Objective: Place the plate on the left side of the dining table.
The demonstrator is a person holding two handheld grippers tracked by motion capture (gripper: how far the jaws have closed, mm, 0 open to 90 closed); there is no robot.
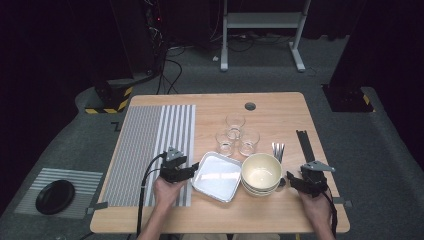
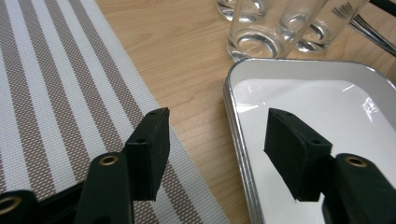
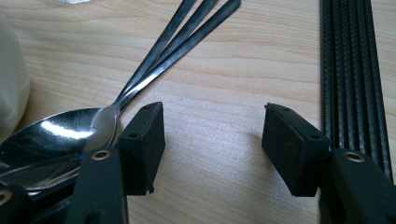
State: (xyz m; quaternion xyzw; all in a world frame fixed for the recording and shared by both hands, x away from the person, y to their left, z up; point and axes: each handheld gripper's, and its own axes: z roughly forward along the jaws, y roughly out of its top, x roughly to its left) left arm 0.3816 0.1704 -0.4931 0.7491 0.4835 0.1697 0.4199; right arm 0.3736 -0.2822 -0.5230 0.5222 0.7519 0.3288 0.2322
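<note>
Left to right across the desk (image 1: 280, 107). The striped placemat (image 1: 150, 150) lies bare on the left half; nothing is set on it yet.

My left gripper (image 1: 192, 171) sits at the mat's right edge, against the near-left rim of the white tray (image 1: 217, 176). In the left gripper view the jaws straddle that rim (image 2: 236, 135), one pad over the mat, one over the tray's inside, neither pressing: released, part-way closed in, no grip yet. The tray rests flat on the desk between the mat and the stacked bowls (image 1: 261, 172).

Behind them: three glasses (image 1: 235, 136), clustered. Right of the bowls: spoons (image 3: 154, 60), then black chopsticks (image 3: 350, 70).

My right gripper (image 1: 291, 180) waits beside the spoons, jaws apart with bare desk between them.

Judgement: early stage. The tray grasp is in hand; everything remains unplaced.
</note>
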